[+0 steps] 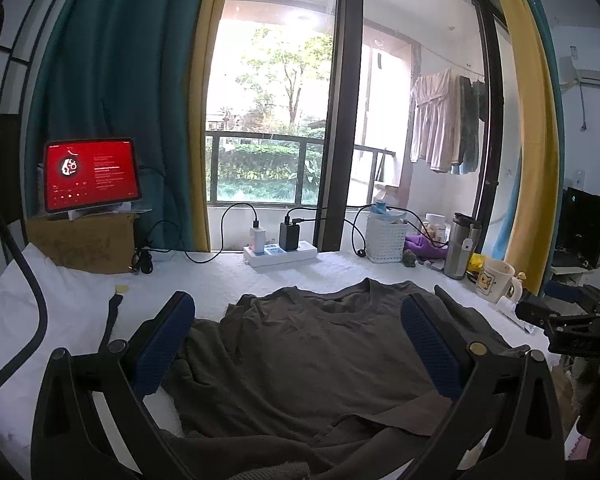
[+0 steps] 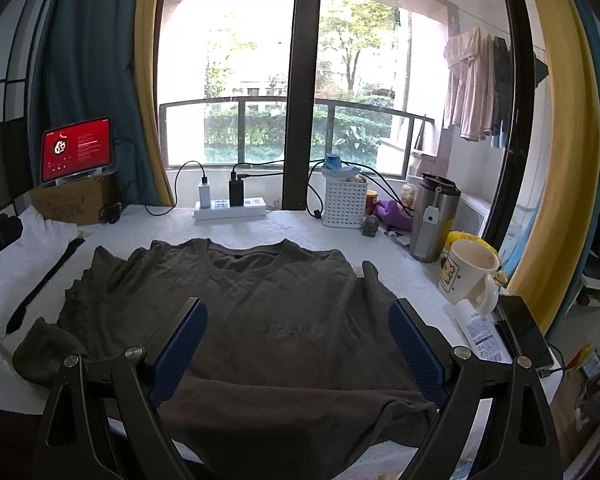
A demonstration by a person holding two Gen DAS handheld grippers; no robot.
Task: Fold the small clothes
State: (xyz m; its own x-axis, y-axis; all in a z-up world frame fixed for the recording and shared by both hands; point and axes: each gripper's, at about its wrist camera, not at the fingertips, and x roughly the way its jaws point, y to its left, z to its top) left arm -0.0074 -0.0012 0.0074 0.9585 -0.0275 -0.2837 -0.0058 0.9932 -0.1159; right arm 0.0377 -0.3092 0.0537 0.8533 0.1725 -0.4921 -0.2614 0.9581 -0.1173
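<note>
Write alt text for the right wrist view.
A dark T-shirt lies spread on a white cloth, neck toward the window, with the open right gripper above its lower half. A mug and steel tumbler stand right; a red-screened tablet stands far left.

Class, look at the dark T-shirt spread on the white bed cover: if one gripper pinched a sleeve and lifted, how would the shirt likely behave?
The T-shirt is probably floppy: it already lies in soft wrinkles and bunched folds at its left sleeve. It would likely drape and trail rather than keep its shape. It looks thin, so probably light, and might drag across the textured bed cover.
</note>
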